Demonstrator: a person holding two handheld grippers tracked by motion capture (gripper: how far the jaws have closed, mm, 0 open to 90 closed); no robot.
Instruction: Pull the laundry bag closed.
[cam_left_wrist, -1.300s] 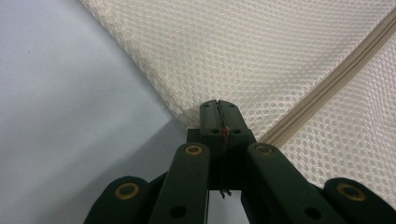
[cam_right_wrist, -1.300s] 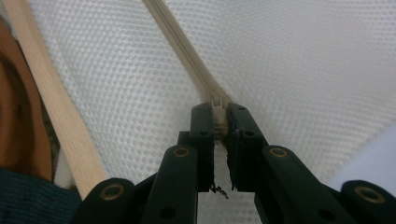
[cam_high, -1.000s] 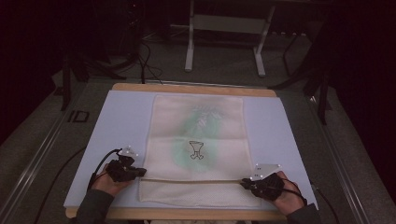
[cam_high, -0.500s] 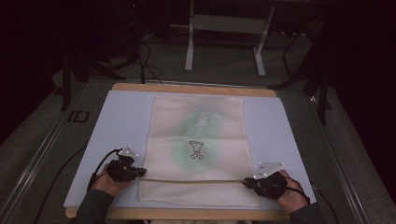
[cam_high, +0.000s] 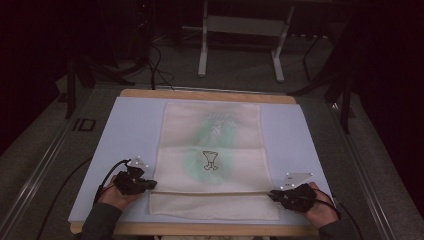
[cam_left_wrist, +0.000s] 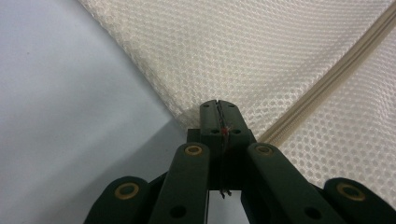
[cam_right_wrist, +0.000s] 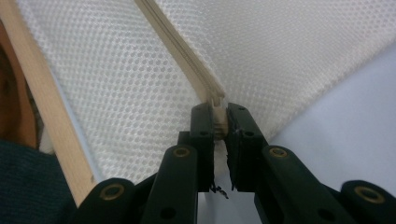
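Two grippers pinch a cream mesh bag (cam_high: 212, 150) that lies flat along the middle of a pale blue mat (cam_high: 127, 130). The left gripper (cam_high: 150, 184) sits at the bag's left edge, at the end of the zip line (cam_high: 210, 192) that crosses the bag's near part; its jaws are pressed together on the mesh edge (cam_left_wrist: 205, 105). The right gripper (cam_high: 272, 195) sits at the bag's right edge, jaws narrowed on the zip's end (cam_right_wrist: 218, 105). A small black figure (cam_high: 210, 160) is printed at the bag's middle.
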